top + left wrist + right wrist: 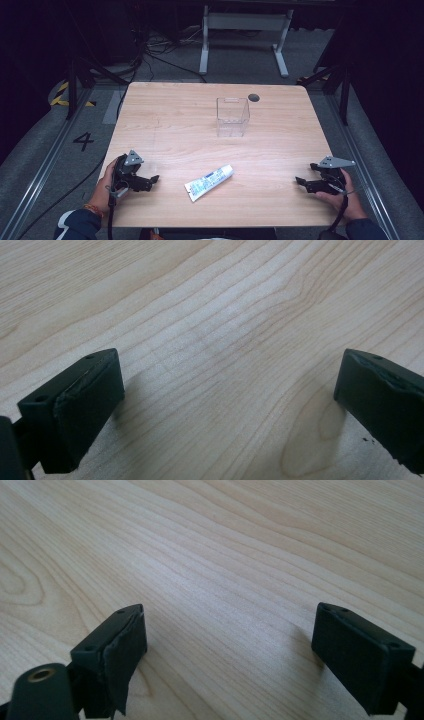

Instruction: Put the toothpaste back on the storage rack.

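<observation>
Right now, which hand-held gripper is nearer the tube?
Left. The left hand-held gripper sits just left of the tube; the right hand-held gripper rests farther off to its right.

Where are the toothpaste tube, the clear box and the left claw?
toothpaste tube (209,182), high view, middle of its printed body.
clear box (232,117), high view, its front wall.
left claw (151,180), high view, between its black fingertips.

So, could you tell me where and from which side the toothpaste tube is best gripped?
Probably across the middle of the toothpaste tube, from above: it lies flat and slanted on the table, flat crimped end near the person. The open left gripper sits somewhat closer.
</observation>
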Demonstrator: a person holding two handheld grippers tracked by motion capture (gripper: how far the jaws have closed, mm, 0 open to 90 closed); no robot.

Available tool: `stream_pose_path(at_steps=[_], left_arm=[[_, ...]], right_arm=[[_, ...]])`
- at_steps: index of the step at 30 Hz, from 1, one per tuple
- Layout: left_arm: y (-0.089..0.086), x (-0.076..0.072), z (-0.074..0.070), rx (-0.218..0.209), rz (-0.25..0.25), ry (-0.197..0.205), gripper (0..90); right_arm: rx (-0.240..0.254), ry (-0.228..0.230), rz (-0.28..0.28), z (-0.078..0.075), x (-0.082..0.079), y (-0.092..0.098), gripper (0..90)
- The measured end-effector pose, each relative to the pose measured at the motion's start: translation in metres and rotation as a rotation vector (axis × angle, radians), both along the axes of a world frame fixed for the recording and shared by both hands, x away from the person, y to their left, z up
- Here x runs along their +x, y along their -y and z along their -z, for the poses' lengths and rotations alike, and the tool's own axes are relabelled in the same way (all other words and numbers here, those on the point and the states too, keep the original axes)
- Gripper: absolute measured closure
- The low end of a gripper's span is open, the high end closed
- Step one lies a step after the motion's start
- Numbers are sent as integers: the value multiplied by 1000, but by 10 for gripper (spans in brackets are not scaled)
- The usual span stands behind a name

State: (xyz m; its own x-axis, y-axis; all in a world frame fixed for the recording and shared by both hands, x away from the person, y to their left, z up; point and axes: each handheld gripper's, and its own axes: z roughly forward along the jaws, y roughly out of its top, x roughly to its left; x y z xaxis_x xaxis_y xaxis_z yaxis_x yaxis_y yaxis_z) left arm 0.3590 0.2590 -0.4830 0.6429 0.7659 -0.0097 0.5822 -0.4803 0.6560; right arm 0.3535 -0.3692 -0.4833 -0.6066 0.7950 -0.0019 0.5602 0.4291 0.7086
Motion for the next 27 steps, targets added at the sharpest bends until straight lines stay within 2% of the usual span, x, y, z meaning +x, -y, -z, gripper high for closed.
stream_pose_path(at_steps=[2,4,5,9,14,18,22,27], left_arm=[[0,1,0,-4,10,1,1],[-1,1,0,-5,13,1,1],[-1,0,0,-1,8,-3,2],[-3,-2,1,-3,28,9,3],[-3,-3,1,-2,24,12,3],[-4,-2,0,6,39,17,2],[-5,-3,0,4,41,15,2],[-4,-3,0,-1,40,11,2]], right_arm=[[-13,-8,-12,-2,1,-1,150],[-64,-12,-56,-7,4,-6,175],[-72,-11,-71,-8,5,-8,186],[-77,-8,-126,-15,7,-17,194],[-70,26,-210,-31,8,-38,195],[-86,42,-300,-44,11,-63,196],[-77,56,-391,-56,15,-92,199],[-70,60,-493,-64,19,-127,200]])
